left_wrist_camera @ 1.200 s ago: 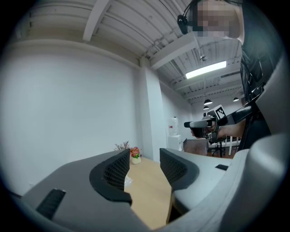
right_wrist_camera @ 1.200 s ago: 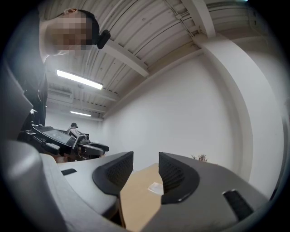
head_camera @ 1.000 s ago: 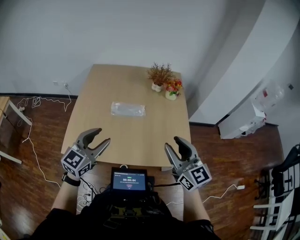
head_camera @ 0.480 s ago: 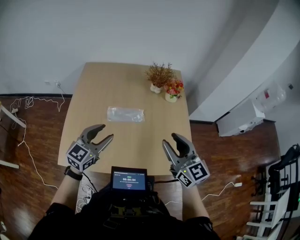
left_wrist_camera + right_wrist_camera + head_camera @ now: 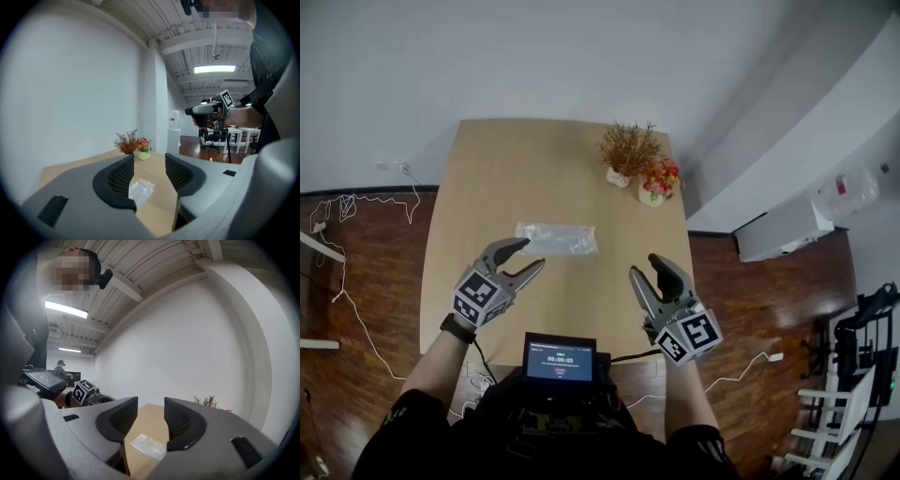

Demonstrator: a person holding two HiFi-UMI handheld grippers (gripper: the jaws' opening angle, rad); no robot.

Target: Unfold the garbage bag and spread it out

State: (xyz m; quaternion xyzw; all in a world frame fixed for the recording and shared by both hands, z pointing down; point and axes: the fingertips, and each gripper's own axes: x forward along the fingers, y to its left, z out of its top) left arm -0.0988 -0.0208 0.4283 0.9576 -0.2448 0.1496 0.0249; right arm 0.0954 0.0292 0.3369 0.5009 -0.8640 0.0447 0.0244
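The bag lies folded flat, a small clear oblong, near the middle of the worktop, long side running left to right. It touches nothing else on the wood

The left claw hangs over the near left part of the worktop, pointing far and a little right, its tips just near of the bag's left end and apart from it. In the left gripper view its jaws stand moderately apart with nothing between the pads; the bag shows through the gap, lying on the wood beyond them

The right claw hangs over the near right part of the worktop, pointing far and slightly left, clear of the bag's right end. In the right gripper view its jaws stand apart too, a bit narrower than the left pair, and they hold nothing; the bag shows low in the gap, further off on the wood

At the far right corner of the worktop stand two small pots, touching or nearly so: a dry brown plant and, just right and nearer, red and yellow flowers. They are well apart from the bag

A small lit screen sits at the person's chest, near of both claws. White cables lie on the wooden floor to the left
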